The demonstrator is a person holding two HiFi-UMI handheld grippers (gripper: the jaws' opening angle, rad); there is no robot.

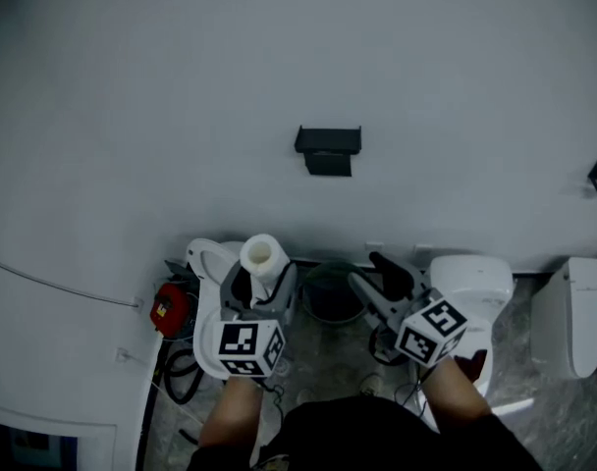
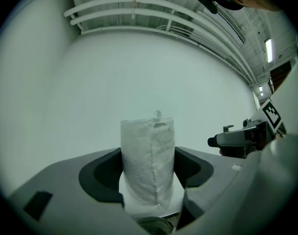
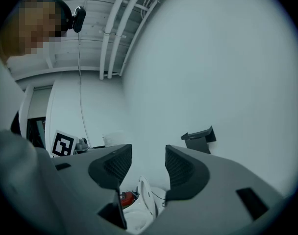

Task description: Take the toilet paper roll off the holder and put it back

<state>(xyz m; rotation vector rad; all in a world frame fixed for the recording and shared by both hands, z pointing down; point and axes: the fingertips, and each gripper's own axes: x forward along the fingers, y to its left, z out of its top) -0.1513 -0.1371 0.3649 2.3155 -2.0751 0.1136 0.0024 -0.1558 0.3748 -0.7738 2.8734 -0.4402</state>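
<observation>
A white toilet paper roll (image 1: 262, 255) stands upright between the jaws of my left gripper (image 1: 262, 279), which is shut on it. In the left gripper view the roll (image 2: 148, 158) fills the gap, both pads pressing on its sides. The black holder (image 1: 328, 150) is fixed on the white wall, above and to the right of the roll, with nothing on it. My right gripper (image 1: 365, 269) is held to the right of the left one, open, nothing between its fingers. The right gripper view shows the holder (image 3: 200, 139) on the wall, right of its open jaws.
A white toilet (image 1: 206, 261) with raised lid is below the left gripper, and another toilet (image 1: 472, 285) is under the right one. A dark round bin (image 1: 332, 296) stands between them. A red object (image 1: 170, 308) and black cables lie at the left on the floor.
</observation>
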